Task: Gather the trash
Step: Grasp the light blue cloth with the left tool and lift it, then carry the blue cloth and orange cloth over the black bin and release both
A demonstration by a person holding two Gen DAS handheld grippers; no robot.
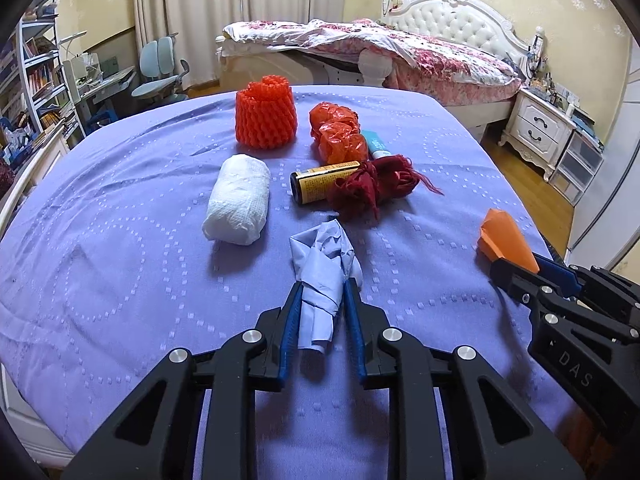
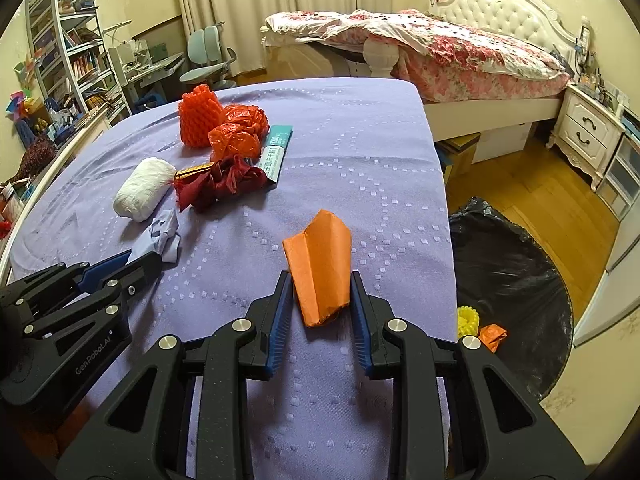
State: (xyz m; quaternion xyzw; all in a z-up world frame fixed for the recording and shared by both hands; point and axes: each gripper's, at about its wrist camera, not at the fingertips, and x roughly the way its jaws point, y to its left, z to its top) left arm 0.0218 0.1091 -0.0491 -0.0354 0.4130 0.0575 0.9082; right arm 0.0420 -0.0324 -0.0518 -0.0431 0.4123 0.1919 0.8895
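Gripping a crumpled pale-blue paper wad [image 1: 320,276] on the purple-clothed table [image 1: 120,240], the left gripper [image 1: 320,292] has its fingers [image 1: 291,312] clenched on the wad's lower part, while the right gripper [image 2: 320,292] grasps a folded orange paper [image 2: 320,268] nearer the table's right edge.

From the left wrist view, the small teal box [image 1: 376,145] is mostly hidden behind the crumpled orange plastic bag [image 1: 338,132] at 12 o'clock from the wad, and the yellow-labelled tube [image 1: 320,182] disappears under the dark red rag [image 1: 376,184]. The right gripper shows there only as a cut-off black frame at 3 o'clock.

The right wrist view uncovers the teal box's printed face, too small to read. It alone shows the black trash bag [image 2: 508,280] on the wooden floor at 3 o'clock, its far side cut off, with a yellow foam net [image 2: 468,320] and an orange scrap [image 2: 493,336] inside, partly masked by the gripper frame.

Both views show the white paper roll [image 1: 238,200] and the orange foam net [image 1: 266,114] lying on the table.
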